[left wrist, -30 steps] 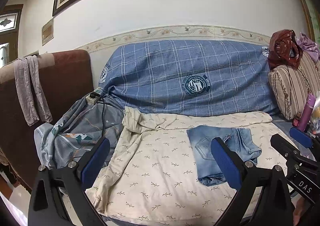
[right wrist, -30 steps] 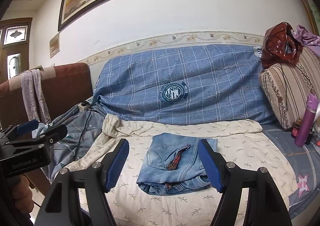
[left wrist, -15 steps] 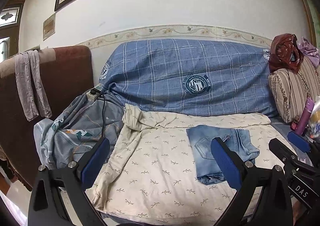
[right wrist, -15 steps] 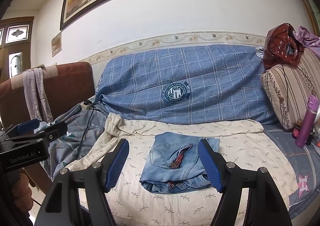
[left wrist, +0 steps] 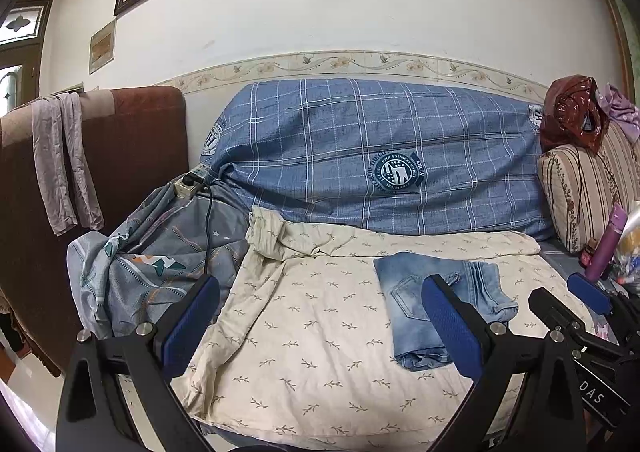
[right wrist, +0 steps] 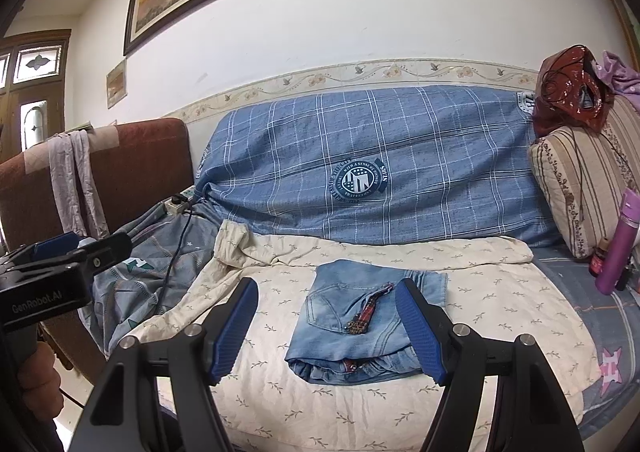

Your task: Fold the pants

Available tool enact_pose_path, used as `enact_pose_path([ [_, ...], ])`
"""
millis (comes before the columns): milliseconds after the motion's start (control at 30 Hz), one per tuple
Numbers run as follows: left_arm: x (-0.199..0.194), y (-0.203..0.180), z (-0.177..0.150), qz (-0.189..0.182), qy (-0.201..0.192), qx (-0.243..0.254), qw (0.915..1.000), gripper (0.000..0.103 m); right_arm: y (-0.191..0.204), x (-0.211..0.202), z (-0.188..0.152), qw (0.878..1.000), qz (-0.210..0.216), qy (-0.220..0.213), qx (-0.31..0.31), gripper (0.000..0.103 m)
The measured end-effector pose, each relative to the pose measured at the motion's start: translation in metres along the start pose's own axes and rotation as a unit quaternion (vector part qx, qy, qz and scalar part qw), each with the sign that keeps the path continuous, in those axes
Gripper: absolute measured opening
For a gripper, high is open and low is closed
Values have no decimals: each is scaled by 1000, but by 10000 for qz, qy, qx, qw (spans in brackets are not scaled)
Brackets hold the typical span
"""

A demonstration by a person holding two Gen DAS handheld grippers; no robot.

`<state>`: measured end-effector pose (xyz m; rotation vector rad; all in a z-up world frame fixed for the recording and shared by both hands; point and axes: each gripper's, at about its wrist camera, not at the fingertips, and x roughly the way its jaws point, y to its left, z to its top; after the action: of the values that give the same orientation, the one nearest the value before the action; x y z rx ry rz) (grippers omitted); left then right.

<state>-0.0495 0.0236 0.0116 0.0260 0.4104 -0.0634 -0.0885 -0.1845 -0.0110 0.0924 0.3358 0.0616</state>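
Observation:
The light-blue jeans [right wrist: 348,308] lie folded into a compact rectangle on a cream leaf-print sheet [right wrist: 500,312], with a back pocket and a red patterned strip facing up. My right gripper [right wrist: 328,332] hovers in front of them. It is open, its blue pads frame the bundle without touching it, and it also shows at the right edge [left wrist: 580,316] of the left wrist view. My left gripper [left wrist: 320,326] is open and empty over the sheet [left wrist: 304,292], left of the jeans [left wrist: 400,292]. Its body [right wrist: 60,272] appears at the left of the right wrist view.
A blue plaid cover [left wrist: 380,155] drapes the sofa back. A grey patterned blanket [left wrist: 152,252] with a power strip and cord lies at the left, beside a brown chair [left wrist: 132,155]. At the right are a striped cushion [right wrist: 580,187], a purple bottle [right wrist: 618,244] and a red bag [right wrist: 572,87].
The left wrist view has shifted very slightly. The jeans and both pairs of open jaws stay as they were.

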Motion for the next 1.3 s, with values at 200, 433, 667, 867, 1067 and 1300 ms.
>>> enact_pose_path([
  [200, 0, 5, 0, 75, 13, -43, 10000, 101, 5, -4, 3, 10000, 17, -70, 39, 74],
  [433, 0, 13, 0, 112, 33, -132, 9998, 101, 11, -4, 6, 9999, 60, -109, 3, 74],
  [667, 0, 19, 1, 121, 41, -221, 9997, 101, 20, -3, 7, 9999, 90, -102, -107, 74],
  [867, 2, 26, 1, 124, 56, -272, 9995, 101, 24, -2, 8, 9997, 114, -122, -159, 74],
  [1067, 4, 30, 0, 147, 76, -328, 9993, 101, 31, 0, 6, 9996, 150, -97, -240, 74],
  [1300, 10, 31, -1, 155, 142, -361, 9991, 101, 34, 8, 3, 9995, 181, -6, -274, 74],
])
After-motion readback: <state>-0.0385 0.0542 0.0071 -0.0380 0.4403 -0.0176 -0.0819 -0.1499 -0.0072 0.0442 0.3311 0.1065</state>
